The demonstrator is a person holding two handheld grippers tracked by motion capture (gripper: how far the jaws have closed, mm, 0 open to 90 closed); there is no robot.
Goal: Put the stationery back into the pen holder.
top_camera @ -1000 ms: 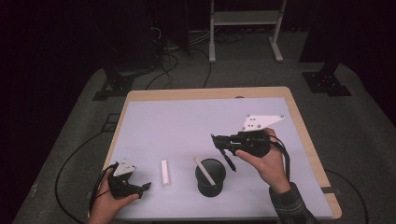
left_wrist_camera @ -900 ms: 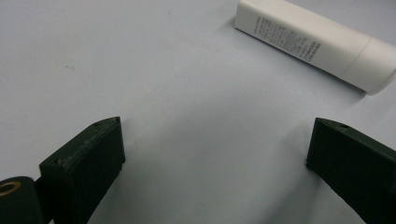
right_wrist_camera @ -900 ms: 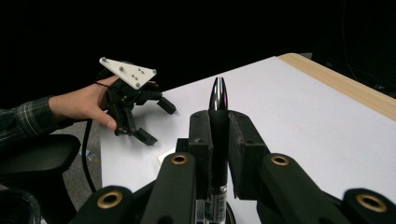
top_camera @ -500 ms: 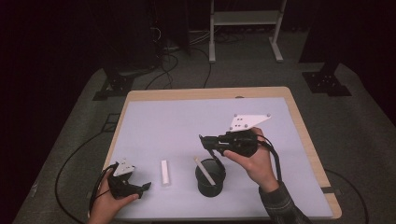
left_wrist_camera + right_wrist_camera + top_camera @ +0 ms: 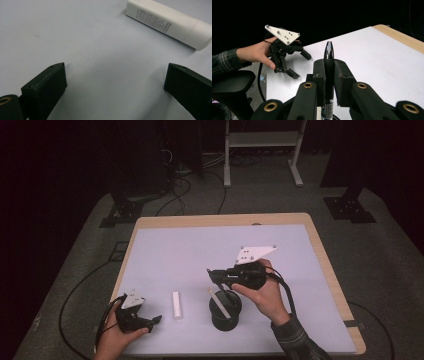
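Observation:
My right gripper is shut on a black pen whose glossy tip sticks out past the jaws. In the high view this right gripper hangs just above and to the left of a black cup, which holds a leaning white stick. A white tube lies on the table left of the cup. My left gripper rests near the front left edge, open, with nothing between its jaws. In the left gripper view the left gripper points at bare table, the white tube lying beyond its right jaw.
The table has a pale mat with a wooden rim. Cables run over the floor at the left. A white metal frame and dark stands are behind the table.
My right hand has carried the pen to the left and slightly down, from right of the cup to over its rim. The left gripper has stayed put.

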